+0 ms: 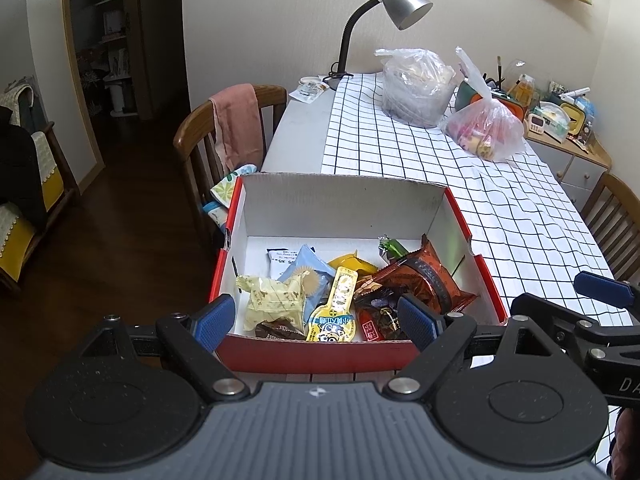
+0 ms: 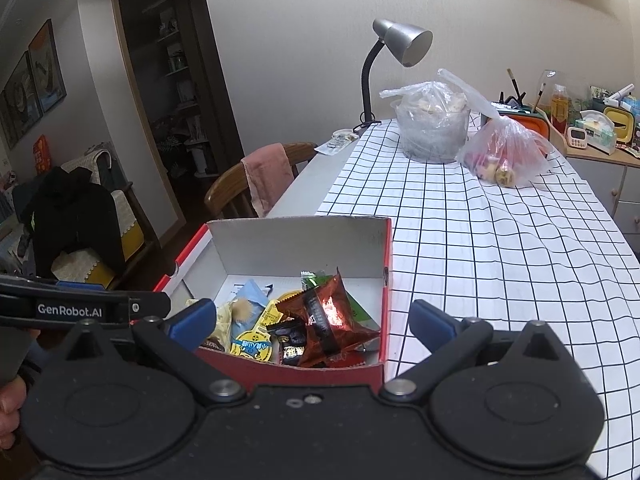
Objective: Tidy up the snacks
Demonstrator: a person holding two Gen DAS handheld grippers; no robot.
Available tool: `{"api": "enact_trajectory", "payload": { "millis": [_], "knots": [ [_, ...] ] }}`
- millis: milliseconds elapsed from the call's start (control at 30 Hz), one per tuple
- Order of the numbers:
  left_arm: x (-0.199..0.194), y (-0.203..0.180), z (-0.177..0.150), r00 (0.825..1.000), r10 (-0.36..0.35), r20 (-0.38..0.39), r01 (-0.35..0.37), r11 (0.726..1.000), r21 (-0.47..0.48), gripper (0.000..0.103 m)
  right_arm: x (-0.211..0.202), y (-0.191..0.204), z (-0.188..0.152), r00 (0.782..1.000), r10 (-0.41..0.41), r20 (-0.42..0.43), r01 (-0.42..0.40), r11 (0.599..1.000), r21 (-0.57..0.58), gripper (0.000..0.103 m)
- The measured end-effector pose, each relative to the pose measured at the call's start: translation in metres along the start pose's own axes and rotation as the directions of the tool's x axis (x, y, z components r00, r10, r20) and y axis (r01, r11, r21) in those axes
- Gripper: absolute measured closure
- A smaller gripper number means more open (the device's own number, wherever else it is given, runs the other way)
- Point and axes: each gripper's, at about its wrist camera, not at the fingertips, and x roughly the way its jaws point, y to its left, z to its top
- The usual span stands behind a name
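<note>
A red cardboard box (image 1: pixel 344 196) with a white inside stands at the near left corner of the table and holds several wrapped snacks. Among them are a shiny red-brown packet (image 1: pixel 436 276), a yellow spoon-shaped pack (image 1: pixel 334 308), a pale yellow wrapper (image 1: pixel 274 300) and a light blue packet (image 1: pixel 306 270). My left gripper (image 1: pixel 314 316) hovers open over the box's near edge, nothing between its blue pads. The right gripper (image 2: pixel 312 322) is also open, above the same box (image 2: pixel 300 240) and its red-brown packet (image 2: pixel 326 316). Its blue fingers (image 1: pixel 600 286) show at the right of the left wrist view.
A checked tablecloth (image 2: pixel 500 260) covers the table to the right of the box. Far back stand a grey desk lamp (image 1: pixel 400 0), a clear bag over a tub (image 1: pixel 416 84) and a bag of pink snacks (image 1: pixel 486 128). A wooden chair with a pink cloth (image 1: pixel 236 120) sits left.
</note>
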Motion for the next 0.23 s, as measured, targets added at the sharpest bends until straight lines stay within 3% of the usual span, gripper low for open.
{"api": "enact_trajectory", "payload": {
  "millis": [233],
  "knots": [
    [0.0009,0.0002,0.0006,1.0,0.003,0.002,-0.003,1.0,-0.004,0.014,-0.0001,-0.0018,-0.0005,1.0,-0.003,-0.002,0.003,1.0,0.005,0.0]
  ]
}}
